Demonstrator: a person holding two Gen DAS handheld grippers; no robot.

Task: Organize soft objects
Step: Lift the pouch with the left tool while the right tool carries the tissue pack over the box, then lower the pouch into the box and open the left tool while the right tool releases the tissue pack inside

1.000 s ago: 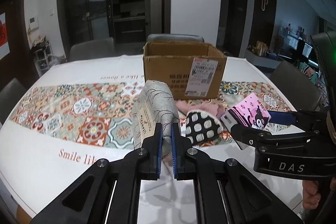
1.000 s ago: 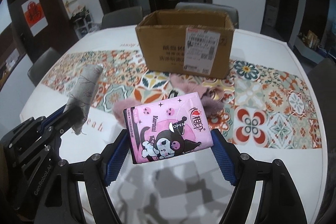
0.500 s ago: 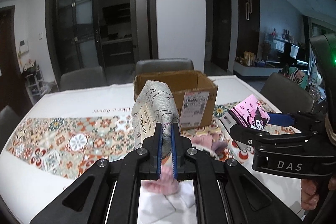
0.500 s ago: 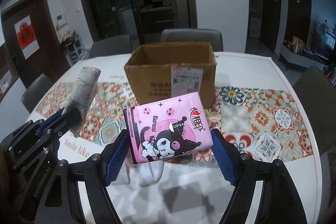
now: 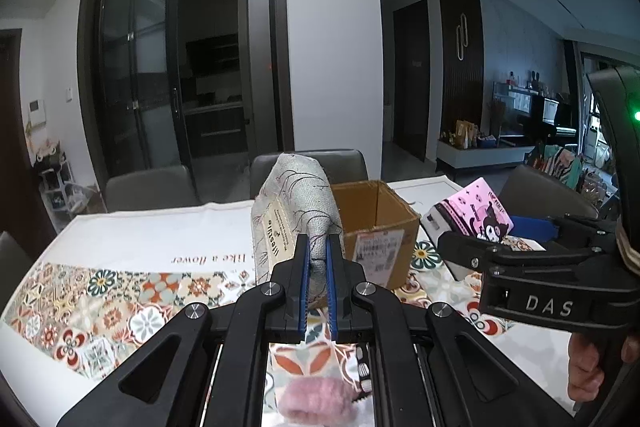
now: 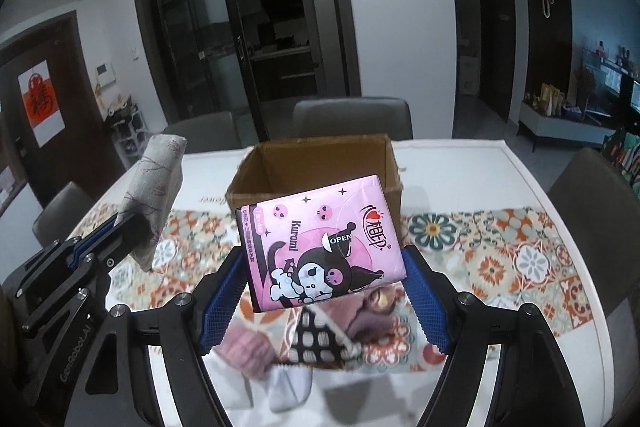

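Note:
My left gripper (image 5: 317, 259) is shut on a grey fabric tissue pouch (image 5: 294, 205) and holds it up in the air, left of the open cardboard box (image 5: 376, 223). The pouch also shows in the right wrist view (image 6: 154, 187). My right gripper (image 6: 324, 267) is shut on a pink Kuromi tissue pack (image 6: 320, 243), held just in front of the box (image 6: 312, 171). In the left wrist view the pack (image 5: 472, 213) is right of the box. The box looks empty inside.
Soft items lie on the patterned tablecloth (image 6: 500, 251) below the grippers: a pink fluffy piece (image 6: 250, 343), a black-and-white dotted piece (image 6: 316, 335) and a mauve plush (image 6: 368, 311). Grey chairs (image 6: 352, 117) stand behind the table. A chair (image 6: 592, 195) stands at the right.
Both grippers have risen and moved forward toward the box with their loads. The box now sits close in front, and the loose soft items have dropped to the bottom of both views.

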